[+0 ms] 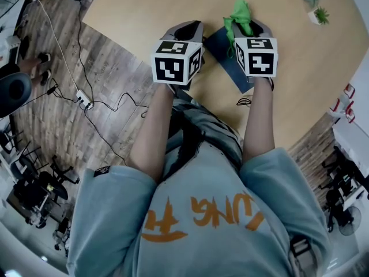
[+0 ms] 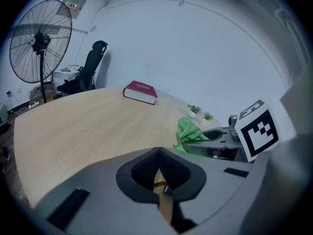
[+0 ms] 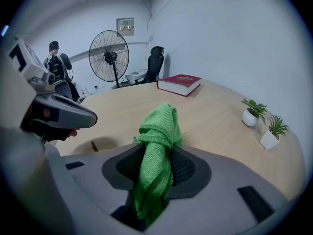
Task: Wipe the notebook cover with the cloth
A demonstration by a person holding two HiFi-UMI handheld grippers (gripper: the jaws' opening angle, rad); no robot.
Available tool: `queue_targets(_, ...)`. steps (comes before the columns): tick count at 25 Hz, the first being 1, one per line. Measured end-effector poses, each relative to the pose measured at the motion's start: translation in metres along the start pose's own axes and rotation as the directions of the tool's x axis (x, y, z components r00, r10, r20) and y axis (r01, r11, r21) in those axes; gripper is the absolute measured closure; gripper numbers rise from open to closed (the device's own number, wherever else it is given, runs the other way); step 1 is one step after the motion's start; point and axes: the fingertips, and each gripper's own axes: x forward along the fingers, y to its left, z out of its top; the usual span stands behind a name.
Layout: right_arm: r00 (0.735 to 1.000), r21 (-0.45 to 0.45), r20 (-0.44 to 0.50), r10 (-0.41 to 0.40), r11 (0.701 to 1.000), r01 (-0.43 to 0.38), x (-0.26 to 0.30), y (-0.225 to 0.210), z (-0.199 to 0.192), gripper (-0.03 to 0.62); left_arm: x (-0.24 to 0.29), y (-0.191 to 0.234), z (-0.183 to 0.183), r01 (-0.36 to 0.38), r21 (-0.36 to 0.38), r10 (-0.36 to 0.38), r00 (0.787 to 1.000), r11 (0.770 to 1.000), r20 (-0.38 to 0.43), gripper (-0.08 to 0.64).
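Notebook (image 1: 223, 53): one, dark blue, lying flat on the wooden table (image 1: 144, 10) close in front of the person. In the head view most of it sits under the right gripper (image 1: 248, 27), and a bare strip shows in the gap between the two grippers. Its visible edge runs on a slant, from far-left to near-right, and I take that to be its long axis, though the gripper covers too much to be sure. Neither gripper view shows it.

The right gripper is clenched on the one green cloth (image 3: 159, 131), whose bunched end sticks out past the jaw tips. Whether the cloth touches the cover cannot be told. The left gripper (image 2: 159, 168) is just beside it, over bare table at the notebook's left edge, with its pads pressed together and nothing between them.

The right hand is plainly the nearer one, so the coming move looks like a drop straight down and a stroke along that slant.

Farther off stand two small potted plants (image 3: 252, 112) and one red book (image 3: 180, 83). Beyond the table are one fan (image 3: 108, 53) and one chair (image 3: 155, 60).
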Motion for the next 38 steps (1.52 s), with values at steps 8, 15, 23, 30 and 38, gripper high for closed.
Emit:
queue_targets(8,1.0,-0.008,-0.007,-0.025,1.0,0.025,-0.011,-0.003,-0.01,0.46,-0.007,-0.009,-0.01,0.003,0.006,-0.003,1.0,1.0,-0.005,0.545)
queue_targets(15,0.999,-0.011,-0.028,-0.043,0.999,0.043,-0.023,-0.005,-0.02,0.462,-0.009,-0.02,-0.013,0.024,0.005,-0.024,1.0,1.0,0.0,0.545)
queue_targets(23,0.997,-0.003,-0.033,-0.065,0.998,0.065,-0.034,-0.012,-0.031,0.462,-0.008,-0.031,-0.016,0.043,0.014,-0.043,0.999,0.999,-0.001,0.545)
queue_targets(30,0.995,0.005,-0.032,-0.089,0.996,0.09,-0.043,-0.018,-0.042,0.462,-0.008,-0.043,-0.02,0.064,0.026,-0.064,0.998,0.998,-0.005,0.545)
queue_targets(38,0.994,0.036,-0.022,-0.104,0.994,0.105,-0.06,-0.032,-0.06,0.462,-0.002,-0.069,-0.027,0.093,0.046,-0.093,0.996,0.995,-0.012,0.545)
